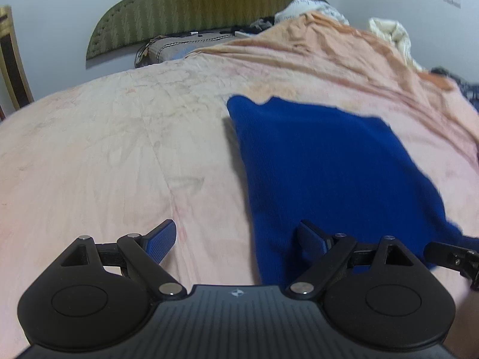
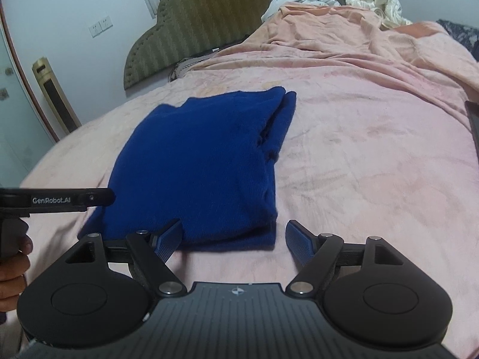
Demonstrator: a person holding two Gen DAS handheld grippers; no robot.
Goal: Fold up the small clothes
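Both wrist cameras sit low behind their spread jaws and look forward over the bed point(image 1: 119, 149) toward the headboard point(image 2: 209, 21). They share the blue garment point(image 2: 203, 164): ahead and right of the left jaws, ahead and left of the right jaws.

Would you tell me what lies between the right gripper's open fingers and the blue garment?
Only bare pink blanket separates the right gripper from the blue garment, seen in the right wrist view.
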